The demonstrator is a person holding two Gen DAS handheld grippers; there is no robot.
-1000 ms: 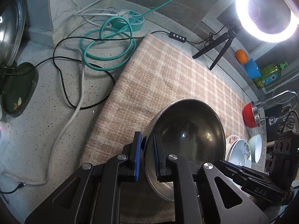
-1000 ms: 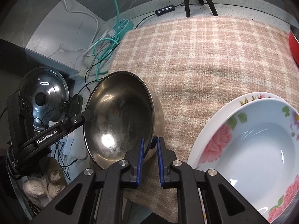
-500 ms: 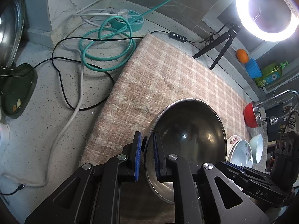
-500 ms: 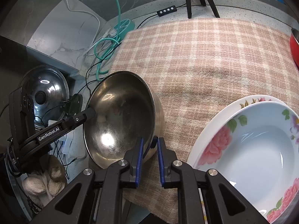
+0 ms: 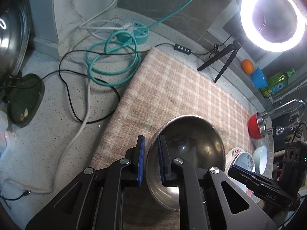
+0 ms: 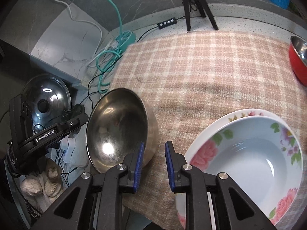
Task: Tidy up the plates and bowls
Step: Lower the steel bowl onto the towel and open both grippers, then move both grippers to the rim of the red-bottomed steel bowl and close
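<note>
A steel bowl sits tilted on the checked cloth. My left gripper is shut on its near rim. In the right wrist view the steel bowl is left of centre and my right gripper is open, its fingers off the rim, just right of the bowl. A flowered white bowl lies in a flowered plate to the right. In the left wrist view the flowered dishes and a pale green bowl sit beyond the steel bowl.
A red bowl stands at the cloth's right edge. A ring light on a tripod, a coiled teal cable and a power strip lie behind. A pot lid stands at the left.
My right gripper has opened and let go of the steel bowl's rim. The left gripper still holds the bowl, which has shifted a little.
</note>
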